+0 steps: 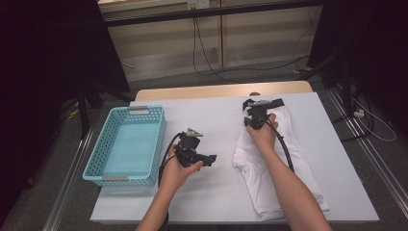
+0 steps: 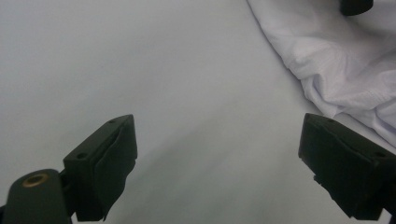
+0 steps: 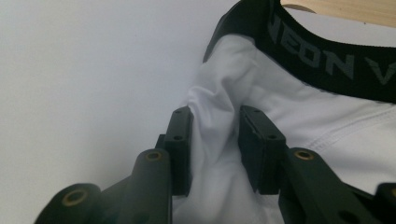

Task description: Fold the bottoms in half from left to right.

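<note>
A person seated at a white-covered bench [image 1: 221,120] works 2 handheld grippers over a white garment [image 1: 269,159] with a black waistband [image 3: 327,60], which lies on the right half of the bench, its waistband end toward the far edge. The right gripper [image 3: 215,135], held at the garment's far end just below the waistband, has a raised fold of the white fabric bunched between its jaws; the jaws stand narrow, both pads against the fold, pinching it. The left gripper [image 2: 217,144] is held over bare bench surface left of the garment, its jaws spread wide with nothing between them; in the left gripper view the garment's rumpled edge lies just beyond the right-hand jaw, apart from it. A turquoise plastic basket [image 1: 159,139] sits at the bench's left edge, well apart from the garment. Both forearms enter from the near side, and black cables trail back from each gripper.
</note>
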Tool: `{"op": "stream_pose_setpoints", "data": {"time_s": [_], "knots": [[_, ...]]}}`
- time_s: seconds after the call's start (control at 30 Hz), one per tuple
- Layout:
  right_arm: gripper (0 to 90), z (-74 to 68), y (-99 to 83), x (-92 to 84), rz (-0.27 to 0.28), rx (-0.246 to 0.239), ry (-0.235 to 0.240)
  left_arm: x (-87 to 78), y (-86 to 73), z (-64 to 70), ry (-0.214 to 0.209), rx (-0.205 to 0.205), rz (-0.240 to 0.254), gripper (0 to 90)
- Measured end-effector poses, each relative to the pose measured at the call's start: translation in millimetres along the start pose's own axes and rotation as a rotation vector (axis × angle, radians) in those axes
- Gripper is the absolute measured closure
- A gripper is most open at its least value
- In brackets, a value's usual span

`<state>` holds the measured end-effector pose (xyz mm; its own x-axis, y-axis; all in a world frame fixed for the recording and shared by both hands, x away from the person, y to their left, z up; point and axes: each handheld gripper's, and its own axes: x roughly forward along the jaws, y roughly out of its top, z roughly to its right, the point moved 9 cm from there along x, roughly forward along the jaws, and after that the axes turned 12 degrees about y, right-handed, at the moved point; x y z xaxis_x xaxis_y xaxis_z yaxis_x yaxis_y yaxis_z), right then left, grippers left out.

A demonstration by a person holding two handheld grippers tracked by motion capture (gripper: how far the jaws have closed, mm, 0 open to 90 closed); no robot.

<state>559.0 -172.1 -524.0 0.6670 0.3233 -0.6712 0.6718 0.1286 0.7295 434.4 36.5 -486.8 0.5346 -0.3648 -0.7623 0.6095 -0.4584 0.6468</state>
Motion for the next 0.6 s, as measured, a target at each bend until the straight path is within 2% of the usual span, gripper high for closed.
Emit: {"op": "stream_pose_setpoints", "data": {"time_s": [0.1, 0.2, 0.4, 0.6], "knots": [[77.7, 4.5, -0.2, -1.3, 0.005, 0.007, -0.002, 0.1, -0.2, 0.7, -0.001, -0.002, 0.0, 12.0], [83.3, 7.8, -0.7, -2.4, 0.014, 0.013, 0.008, 0.4, -0.9, 1.1, -0.003, 0.0, -0.001, 12.0], [86.6, 8.7, -0.3, -3.4, 0.019, 0.025, 0.018, 0.5, -1.3, -0.5, -0.001, 0.003, -0.002, 12.0], [87.3, 3.5, 1.9, -4.3, 0.031, 0.036, 0.052, 1.0, -0.5, -1.3, 0.003, 0.0, -0.003, 12.0]]}}
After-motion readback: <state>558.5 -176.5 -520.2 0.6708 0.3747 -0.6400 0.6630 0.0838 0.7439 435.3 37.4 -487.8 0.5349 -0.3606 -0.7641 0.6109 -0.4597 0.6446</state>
